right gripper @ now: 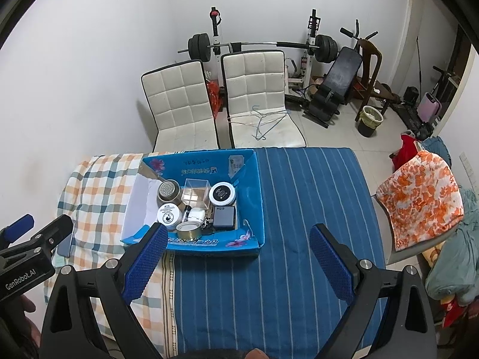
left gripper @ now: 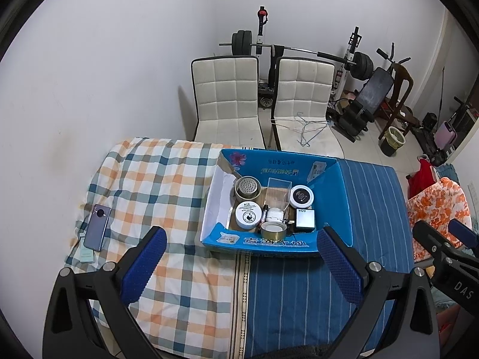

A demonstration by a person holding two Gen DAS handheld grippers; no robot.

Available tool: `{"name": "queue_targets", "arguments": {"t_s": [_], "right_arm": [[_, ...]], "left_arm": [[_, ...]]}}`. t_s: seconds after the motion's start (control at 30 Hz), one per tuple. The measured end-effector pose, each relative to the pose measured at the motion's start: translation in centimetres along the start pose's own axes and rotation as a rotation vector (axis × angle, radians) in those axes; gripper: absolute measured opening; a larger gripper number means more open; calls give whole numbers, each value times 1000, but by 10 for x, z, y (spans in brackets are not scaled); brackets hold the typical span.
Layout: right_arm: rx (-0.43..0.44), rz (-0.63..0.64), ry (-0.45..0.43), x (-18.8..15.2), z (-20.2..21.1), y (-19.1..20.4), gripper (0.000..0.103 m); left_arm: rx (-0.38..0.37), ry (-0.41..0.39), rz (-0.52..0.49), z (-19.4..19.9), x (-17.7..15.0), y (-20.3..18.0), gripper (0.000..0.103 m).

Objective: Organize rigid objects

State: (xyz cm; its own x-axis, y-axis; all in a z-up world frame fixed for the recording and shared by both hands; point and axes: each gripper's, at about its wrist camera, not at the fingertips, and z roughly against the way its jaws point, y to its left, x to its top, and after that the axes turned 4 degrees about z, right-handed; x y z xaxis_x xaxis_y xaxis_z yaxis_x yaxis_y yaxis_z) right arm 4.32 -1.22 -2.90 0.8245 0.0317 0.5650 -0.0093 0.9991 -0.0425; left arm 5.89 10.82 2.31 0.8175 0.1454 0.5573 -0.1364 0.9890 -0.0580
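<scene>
**Both tongs open above a table, small items gathered in a blue box**

Tongs are held in each of the person's hands, and both stand wide open with nothing between their blue-padded fingers. Seen from its own camera, the left gripper hovers over the near part of the table, where a checked cloth meets a blue striped cloth. The right gripper hovers over the striped cloth, to the right of the left one.

A shallow blue cardboard box sits on the table, straddling the seam of the two cloths, beyond both grippers. Inside it lie the rigid objects, packed close together: a metal cup with a perforated top at the far left, a clear plastic box beside it, and a white jar with a black lid at the far right. Nearer the camera are a round white tin, a small white case, a dark square adapter and a roll of tape against the near wall.

A purple phone lies on the checked cloth, well apart from the box to its left, partly covering a pale card.

Behind the table stand two white padded chairs, with a barbell rack against the wall.
</scene>
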Motion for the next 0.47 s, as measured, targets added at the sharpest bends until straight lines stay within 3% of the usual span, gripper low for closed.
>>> {"name": "queue_targets", "arguments": {"t_s": [0.47], "right_arm": [[2,-2,2,0,0,3,98]], "left_arm": [[-4,-17,-6,4,-2,0,103]]}}
